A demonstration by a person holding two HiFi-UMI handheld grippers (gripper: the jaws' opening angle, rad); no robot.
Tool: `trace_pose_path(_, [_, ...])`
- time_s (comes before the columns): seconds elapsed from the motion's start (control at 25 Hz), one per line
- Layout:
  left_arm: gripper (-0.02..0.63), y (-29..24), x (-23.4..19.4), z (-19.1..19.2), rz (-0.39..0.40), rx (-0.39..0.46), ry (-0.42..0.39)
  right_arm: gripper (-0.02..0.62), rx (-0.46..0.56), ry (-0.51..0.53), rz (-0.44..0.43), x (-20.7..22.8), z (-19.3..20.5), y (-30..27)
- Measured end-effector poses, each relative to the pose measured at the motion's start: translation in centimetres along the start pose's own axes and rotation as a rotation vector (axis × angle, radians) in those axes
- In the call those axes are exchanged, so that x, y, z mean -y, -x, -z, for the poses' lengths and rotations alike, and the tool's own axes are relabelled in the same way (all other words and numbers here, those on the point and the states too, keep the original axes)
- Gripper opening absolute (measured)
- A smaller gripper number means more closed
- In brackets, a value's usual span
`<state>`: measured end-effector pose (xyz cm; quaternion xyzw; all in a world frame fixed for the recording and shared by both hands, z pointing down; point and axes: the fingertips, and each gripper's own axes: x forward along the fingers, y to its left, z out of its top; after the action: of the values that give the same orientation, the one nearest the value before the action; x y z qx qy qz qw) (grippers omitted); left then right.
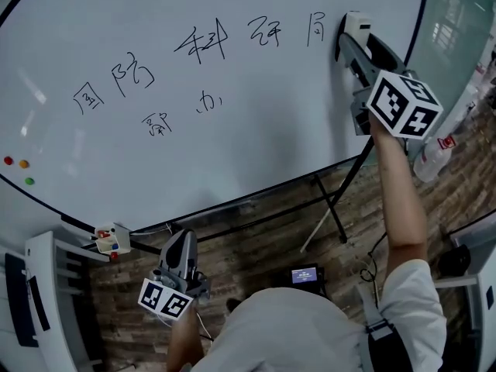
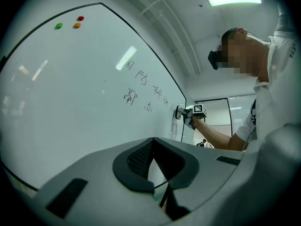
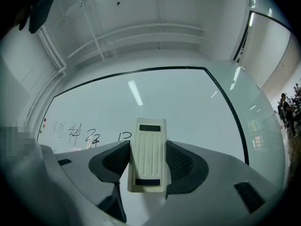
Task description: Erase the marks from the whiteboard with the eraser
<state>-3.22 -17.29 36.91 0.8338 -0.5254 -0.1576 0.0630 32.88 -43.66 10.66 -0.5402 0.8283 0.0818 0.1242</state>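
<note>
The whiteboard carries black handwritten marks in two rows across its upper left and middle. At the end of the top row, just right of the last mark, my right gripper is shut on a white eraser, which rests against the board. In the right gripper view the eraser is upright between the jaws of the right gripper, with the marks to its left. My left gripper hangs low below the board's bottom edge. Its jaws are shut with nothing in them.
Red, orange and green magnets sit at the board's left edge. A small holder with coloured bits hangs at the lower left frame. The stand's legs rest on a wooden floor. A spray bottle is at the right, white furniture at the left.
</note>
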Motion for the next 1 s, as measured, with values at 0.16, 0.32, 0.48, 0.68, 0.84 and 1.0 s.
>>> trace_pose_path(0.16, [0.005,-0.6,-1.1,-0.1,0.028,-0.002,0.01,0.252,-0.034,0.006,0.03,0.0,0.3,-1.2])
trace_pose_path(0.32, [0.005,0.0,-2.9,-0.5,0.05,-0.013,0.02,0.252,-0.043,0.022,0.086,-0.1,0.3,-1.9])
trace_pose_path(0.48, [0.005,0.6,-4.9,-0.7,0.07,-0.05,0.033,0.252,-0.043,0.034,0.153,-0.2,0.3,-1.9])
trace_pose_path(0.68, [0.005,1.4,-7.1,-1.0,0.085,-0.073,0.049,0.252,-0.048,0.028,0.208,-1.0,0.4,-2.0])
trace_pose_path(0.84, [0.005,1.7,-8.0,-1.1,0.105,-0.077,0.062,0.252,-0.059,0.024,0.221,-2.6,0.3,-2.3])
trace_pose_path(1.0, [0.005,2.0,-8.4,-1.0,0.12,-0.082,0.071,0.252,-0.06,0.017,0.232,-3.9,0.3,-2.5])
